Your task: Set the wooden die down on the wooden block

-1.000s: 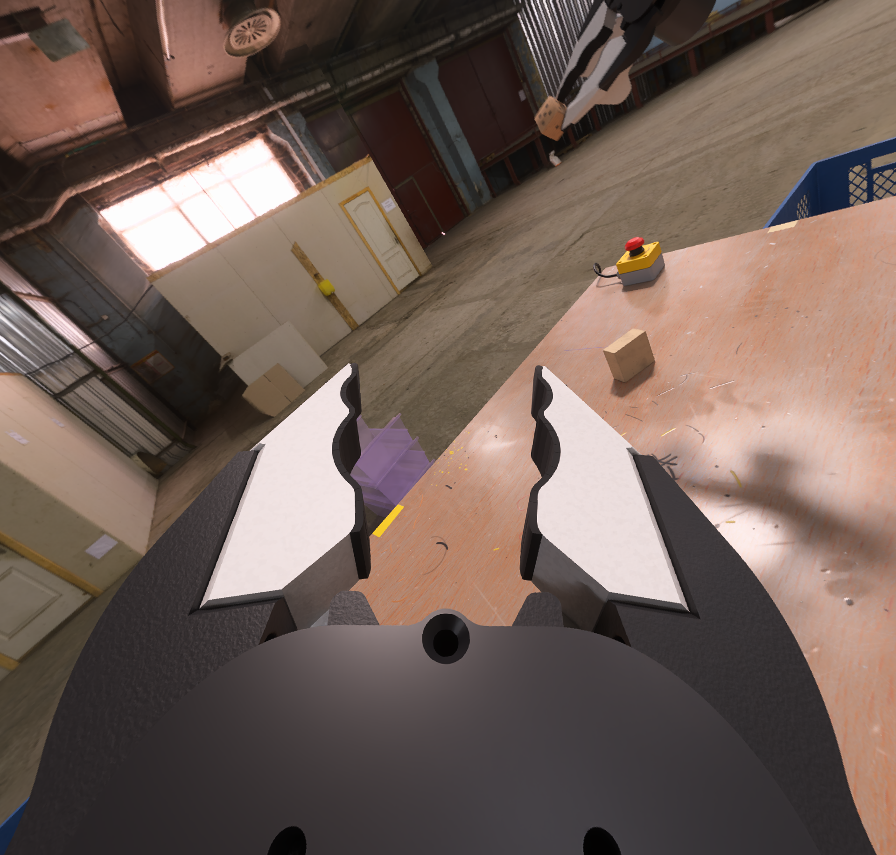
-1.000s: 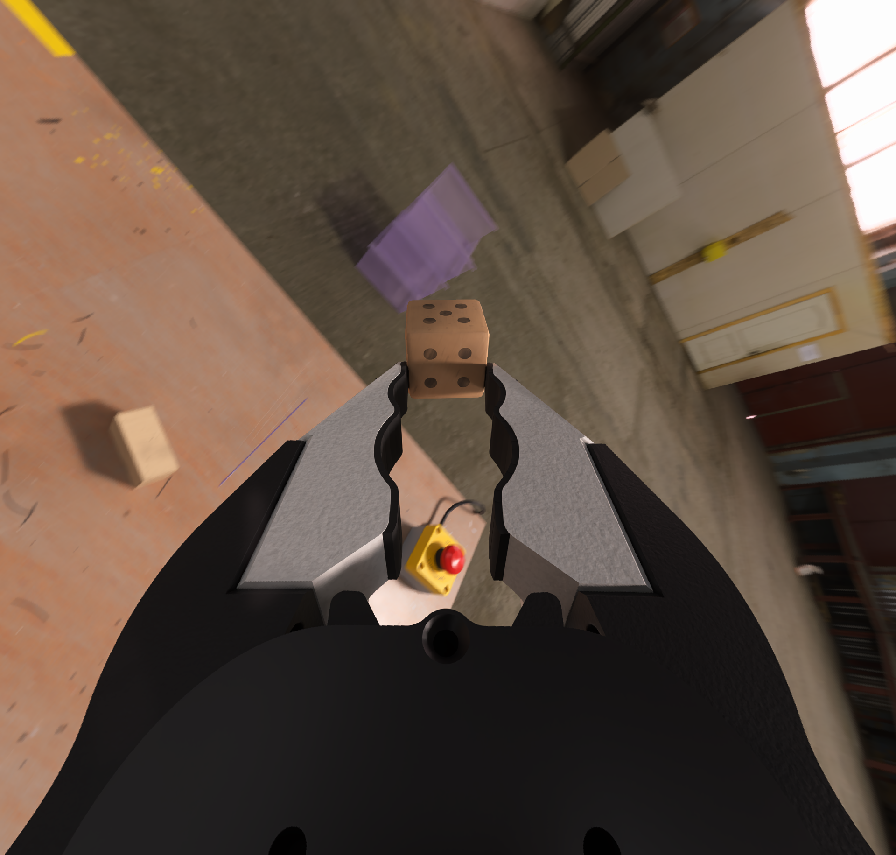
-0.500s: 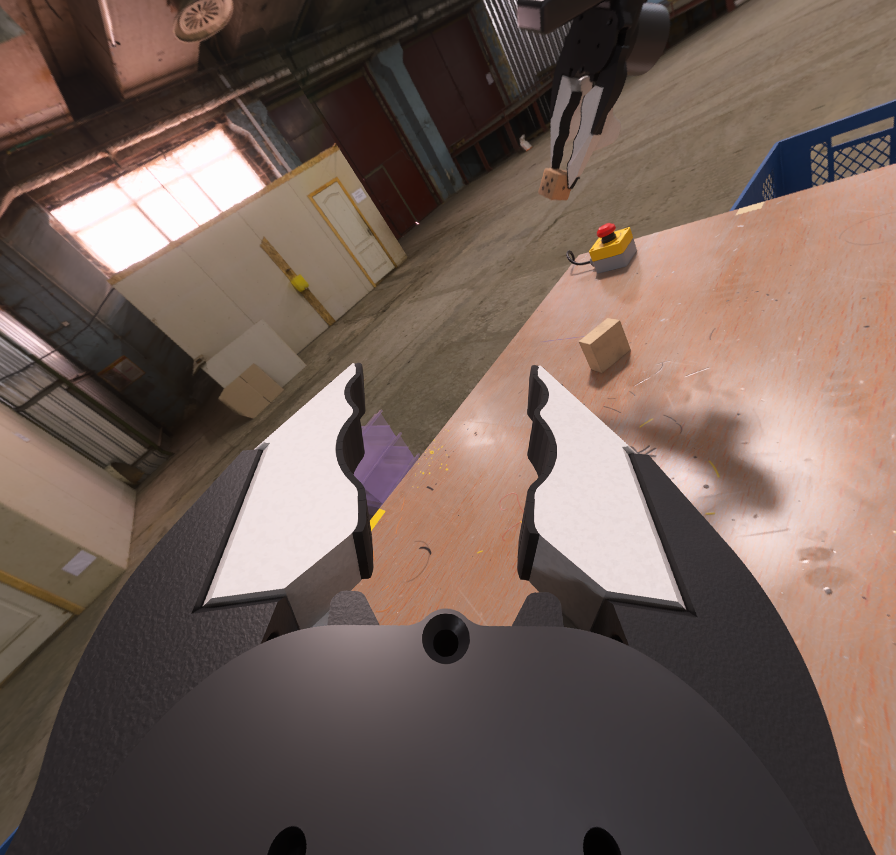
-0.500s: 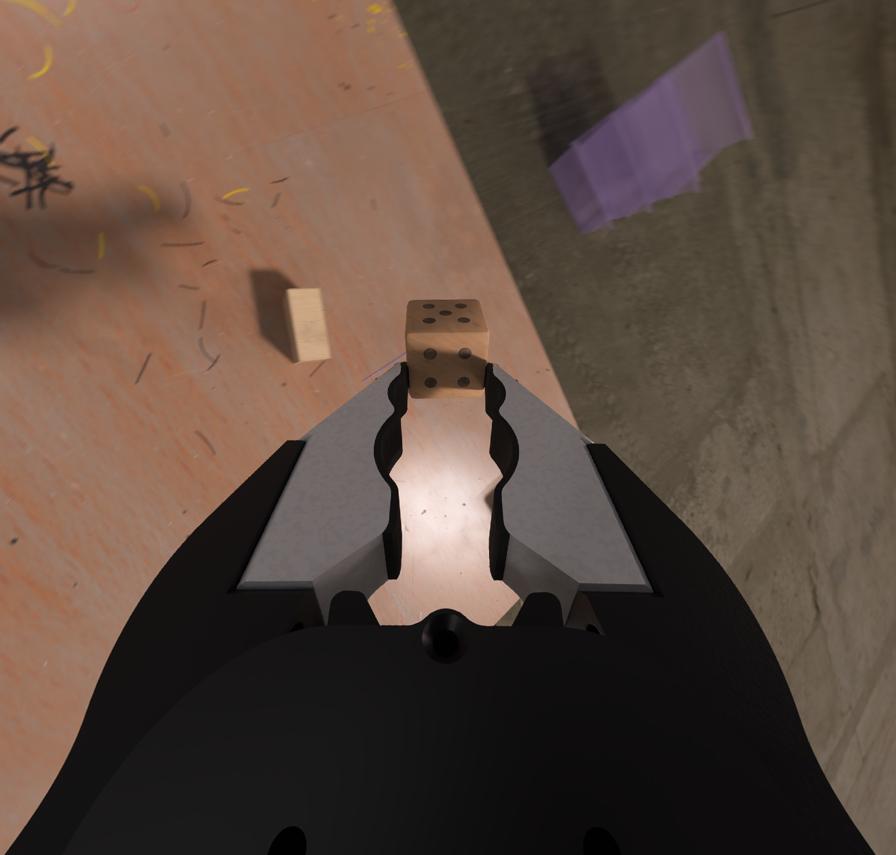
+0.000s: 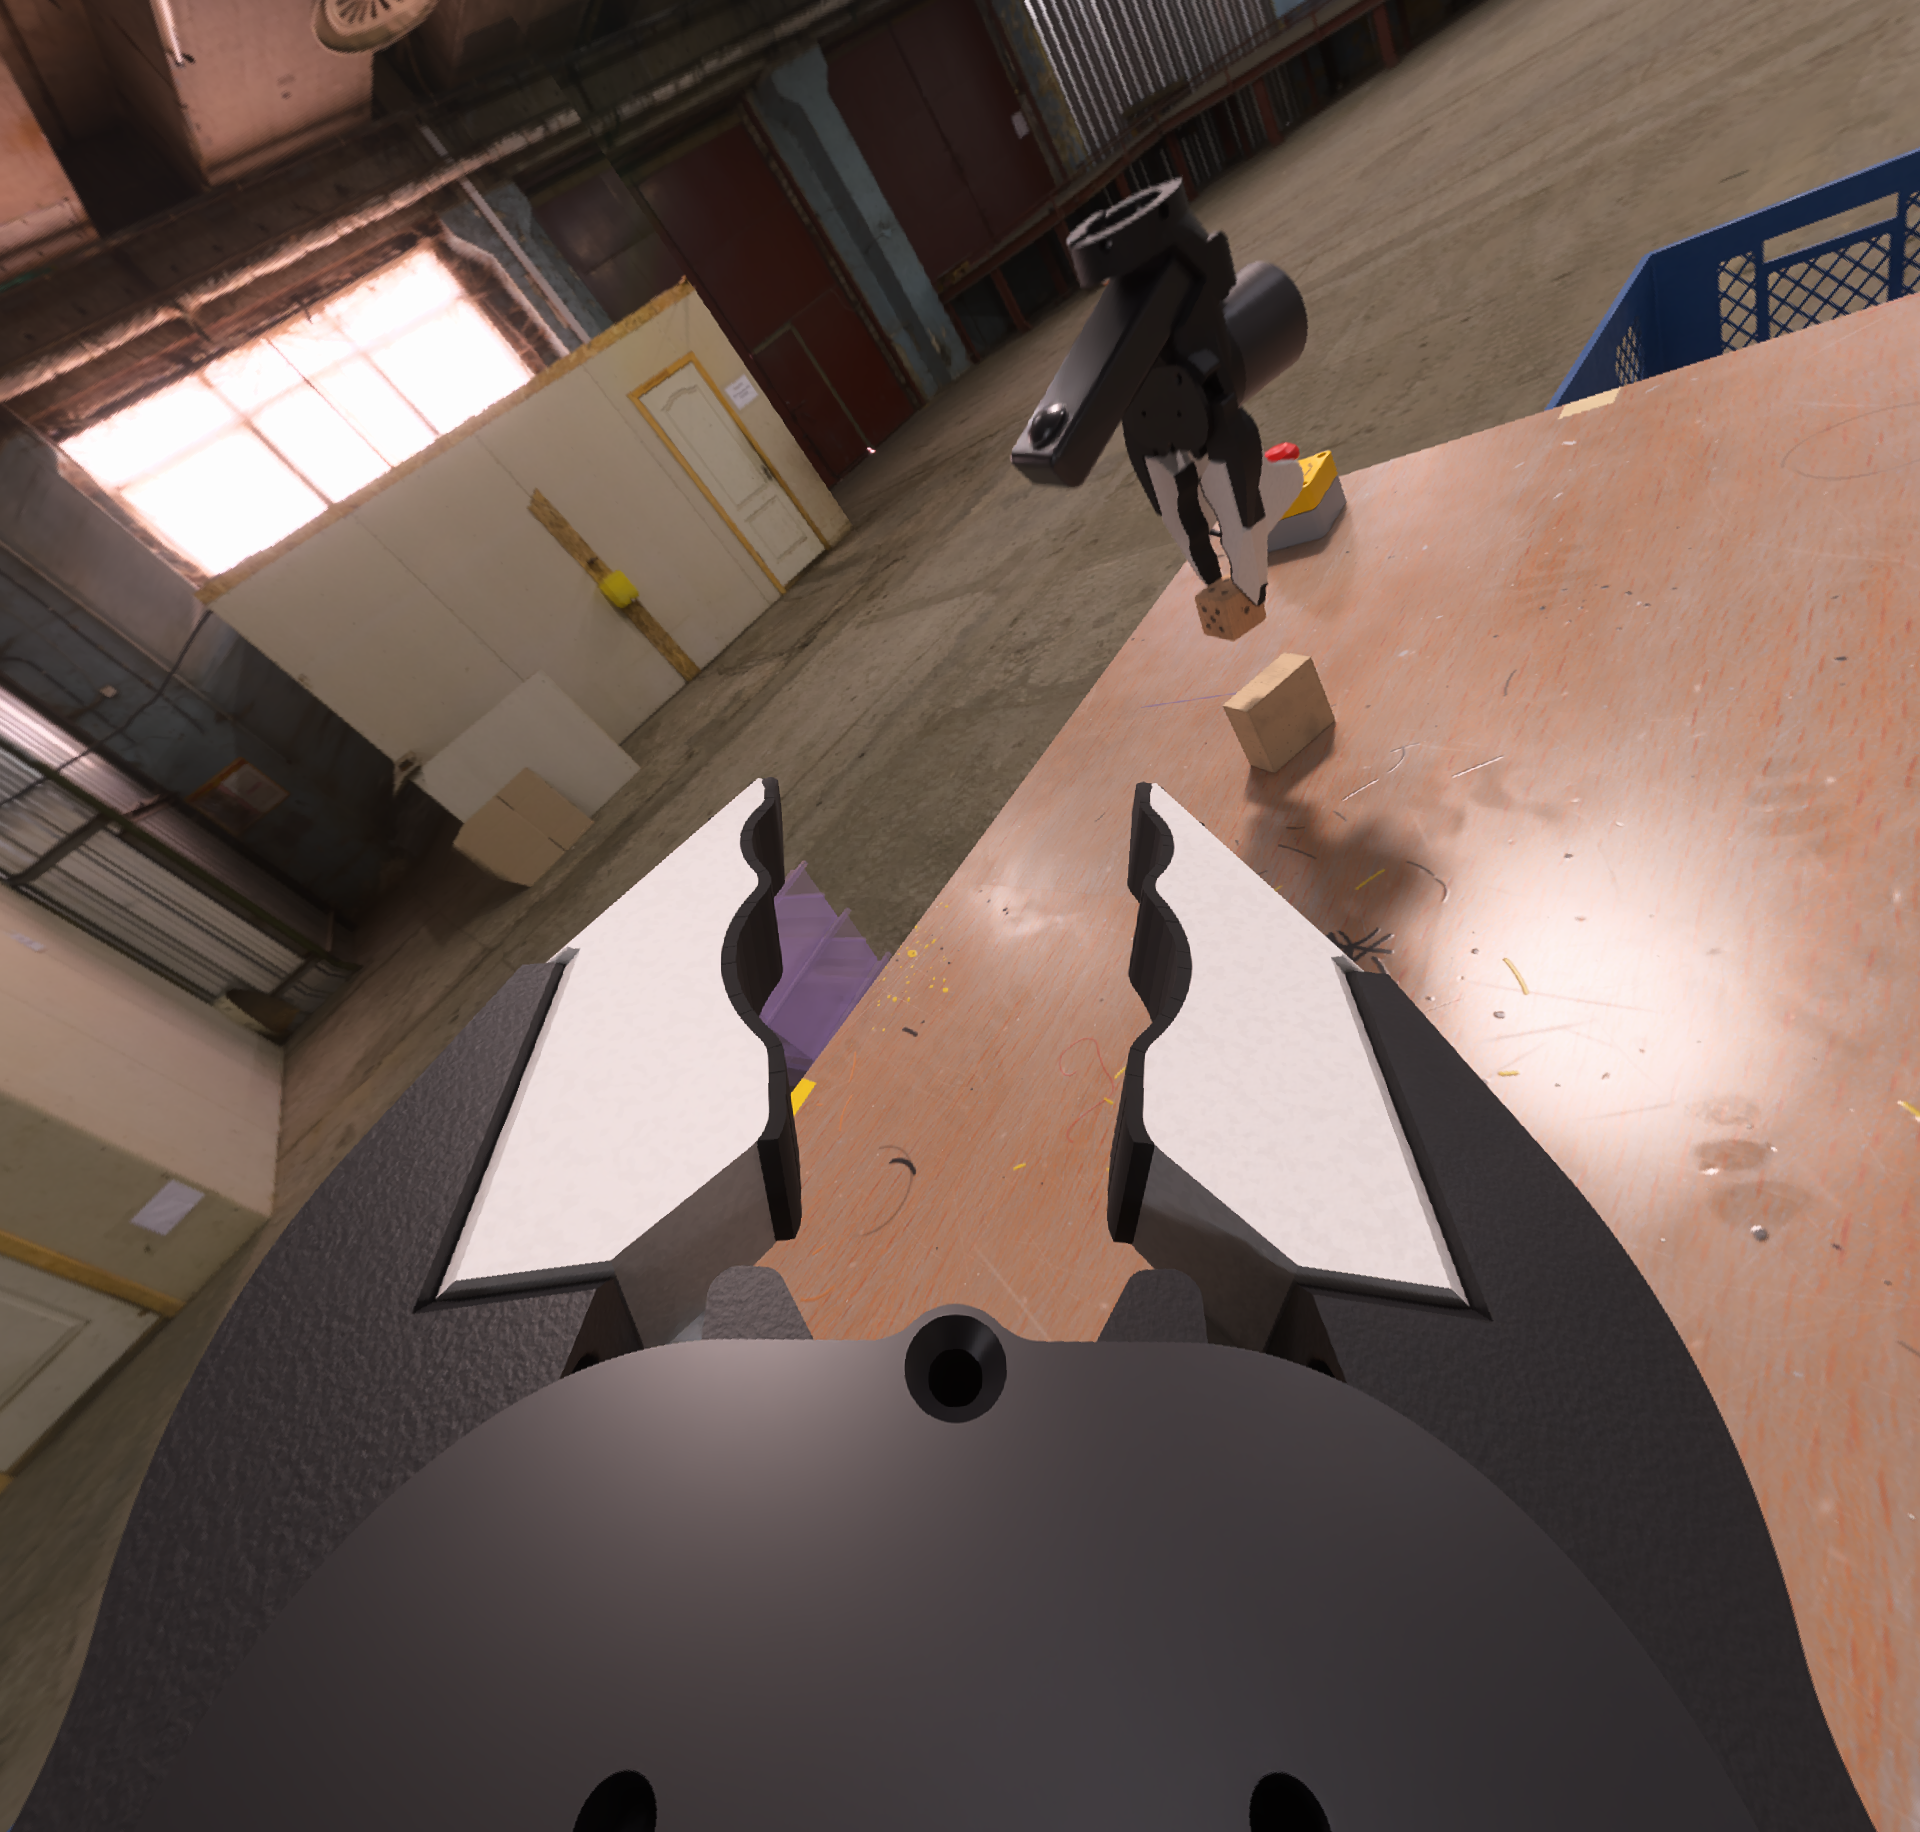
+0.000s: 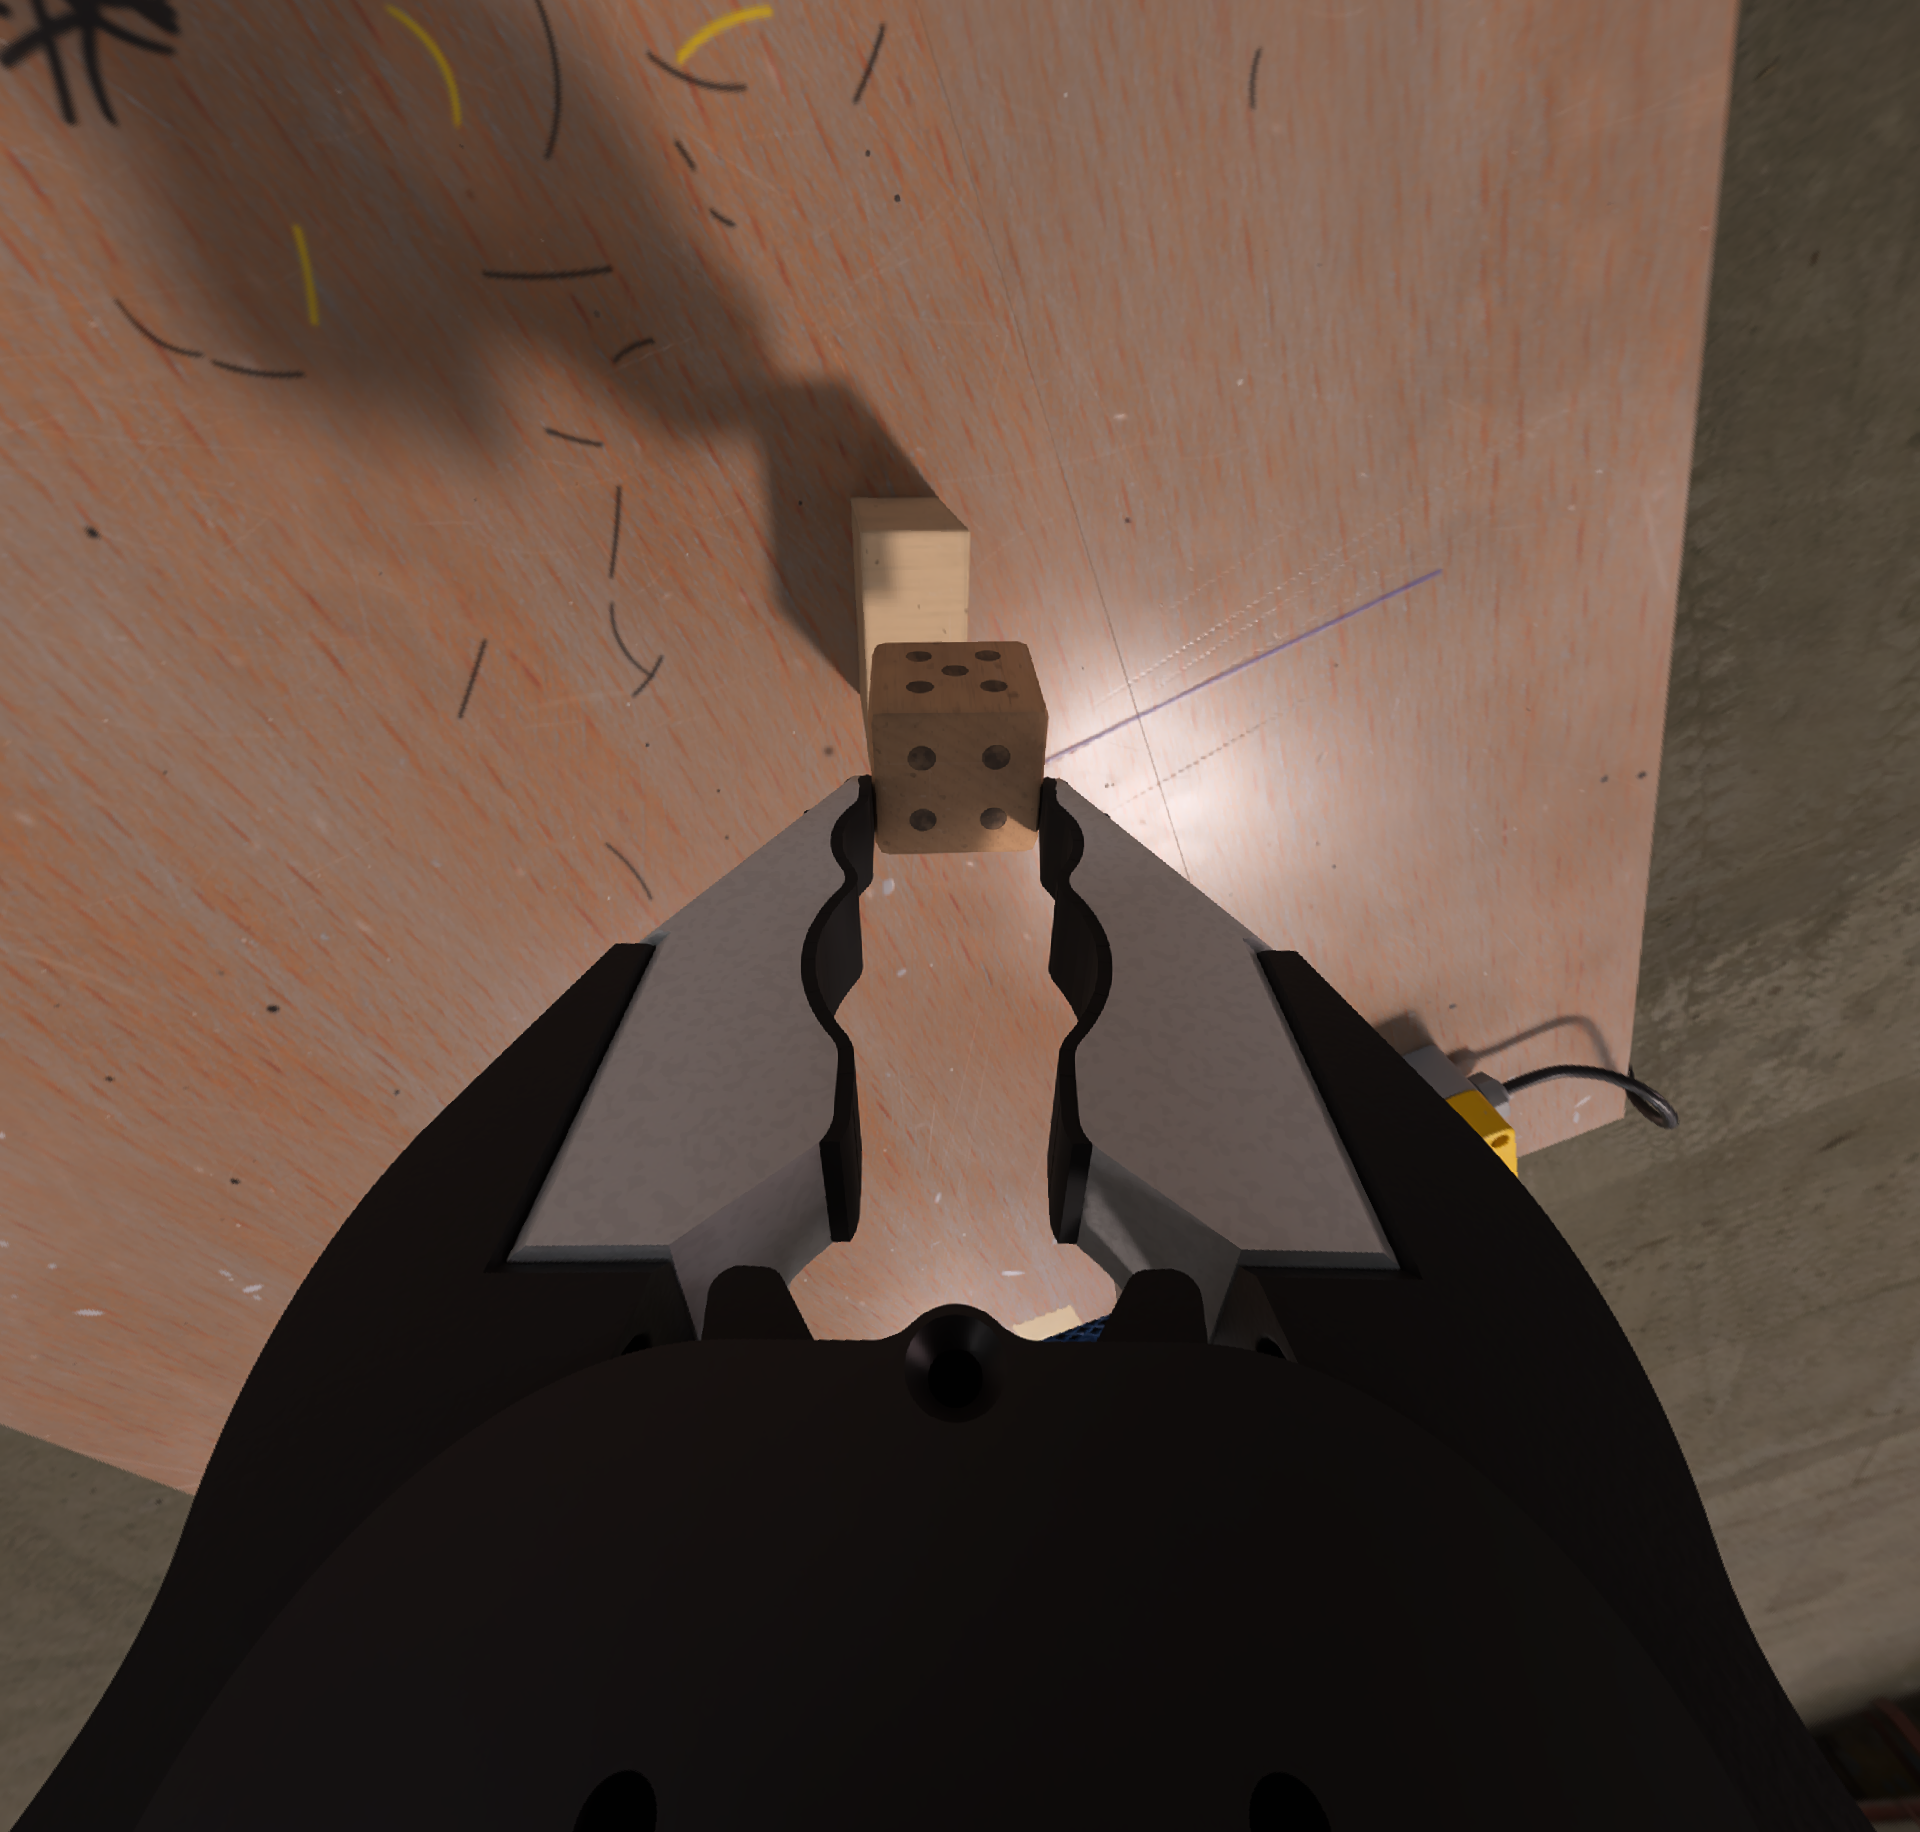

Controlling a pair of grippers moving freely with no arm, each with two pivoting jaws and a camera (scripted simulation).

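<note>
My right gripper (image 6: 954,808) is shut on the wooden die (image 6: 954,756), held at its fingertips above the table. The pale wooden block (image 6: 912,577) lies on the table just beyond and below the die, partly hidden by it. In the left wrist view the right gripper (image 5: 1231,593) hangs with the die (image 5: 1229,610) a little above and to the left of the block (image 5: 1280,712). My left gripper (image 5: 956,806) is open and empty, over the table's near left edge, well short of the block.
The plywood table (image 5: 1558,899) bears scratches and marks. A yellow box with a red button (image 5: 1311,478) sits at the far corner, its cable (image 6: 1621,1086) over the edge. A blue crate (image 5: 1787,276) stands beyond the table. A purple box (image 5: 816,951) lies on the floor.
My right gripper has come down and swung over the table with the die, from beside the table edge to just short of the block. The left gripper has barely moved.
</note>
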